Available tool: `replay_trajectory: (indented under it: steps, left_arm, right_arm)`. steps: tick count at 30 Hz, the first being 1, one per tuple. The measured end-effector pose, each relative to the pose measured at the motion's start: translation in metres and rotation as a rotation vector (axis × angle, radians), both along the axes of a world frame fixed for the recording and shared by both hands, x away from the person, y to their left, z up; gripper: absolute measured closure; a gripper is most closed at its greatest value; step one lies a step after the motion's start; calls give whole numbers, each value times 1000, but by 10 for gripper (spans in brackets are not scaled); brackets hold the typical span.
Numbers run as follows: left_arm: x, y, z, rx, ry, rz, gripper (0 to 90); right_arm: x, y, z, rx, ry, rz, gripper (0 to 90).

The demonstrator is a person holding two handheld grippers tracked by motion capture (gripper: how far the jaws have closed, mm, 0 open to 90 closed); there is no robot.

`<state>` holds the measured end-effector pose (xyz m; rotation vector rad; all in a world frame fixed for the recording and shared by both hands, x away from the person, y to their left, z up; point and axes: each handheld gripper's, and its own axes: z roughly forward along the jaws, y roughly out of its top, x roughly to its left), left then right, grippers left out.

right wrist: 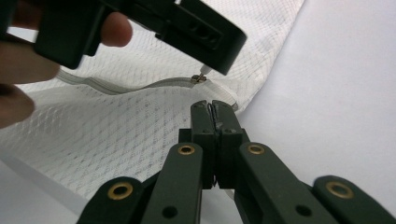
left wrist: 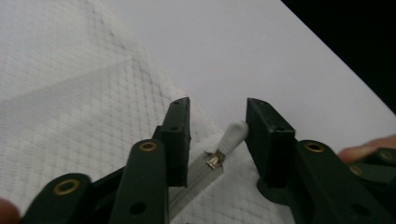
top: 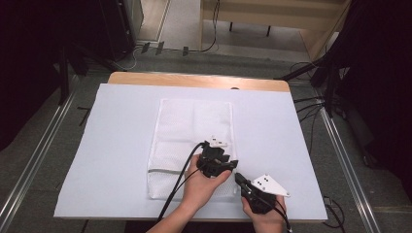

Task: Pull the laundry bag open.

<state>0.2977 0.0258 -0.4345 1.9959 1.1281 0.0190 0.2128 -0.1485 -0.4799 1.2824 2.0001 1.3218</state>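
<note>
**Two tongs at the zipper end of a mesh bag**

Two tongs work at the near right corner of a white mesh bag [top: 192, 141] that lies flat on the pale-covered bench [top: 111, 160]. The left tongs [left wrist: 218, 135] stand open, jaws parted on either side of the white zipper pull [left wrist: 234, 135]; the pull sits between the pads, close to the right-hand one, and no pad presses on it as far as the left gripper view shows. The right tongs [right wrist: 214, 108] are closed tight on the bag's edge fabric just beside the zipper's end, pinning the corner.

The zipper track [right wrist: 116, 87] runs across the bag's near end, its long axis leading away from the pull toward the bag's left side. The pull points roughly along that line, out toward the bare bench. The left tongs are the nearer pair to the pull, so the coming move likely falls to them: close on the pull, then draw it along the track while the right tongs anchor the corner.
</note>
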Motion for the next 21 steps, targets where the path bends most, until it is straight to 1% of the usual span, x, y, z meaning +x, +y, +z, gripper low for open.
replay_trajectory:
  steps: [2, 6, 8, 10, 14, 16, 17, 18, 20, 21]
  left_arm:
    - [-1, 3, -1, -16, 9, -5, 697]
    - [-2, 9, -4, -26, 21, -12, 781]
    - [-2, 13, -5, -42, 29, -14, 825]
    - [-3, 17, -6, -57, 37, -20, 840]
    - [-4, 24, -8, -79, 40, -24, 859]
    - [-4, 26, -8, -79, 42, -31, 871]
    - [-5, 28, -8, -76, 37, -45, 874]
    - [-6, 29, -8, -76, 33, -42, 875]
    - [-6, 30, -8, -73, 26, -47, 875]
    - [-7, 31, -9, -75, 22, -47, 876]
  right_arm:
    - [0, -1, 0, -2, -5, -1, 900]
    - [0, -1, 1, -3, -9, -4, 900]
    - [0, -2, 1, -3, -8, -6, 900]
    - [0, -2, 1, 0, -10, -7, 900]
    - [0, -2, 3, 4, -23, 0, 900]
    - [-2, -1, 4, 1, -34, 1, 900]
    - [-2, -1, 6, -10, -38, -1, 900]
    - [-3, -1, 7, -18, -41, -4, 900]
    - [-3, 0, 8, -16, -40, -7, 900]
    - [-4, -1, 10, -23, -47, -8, 900]
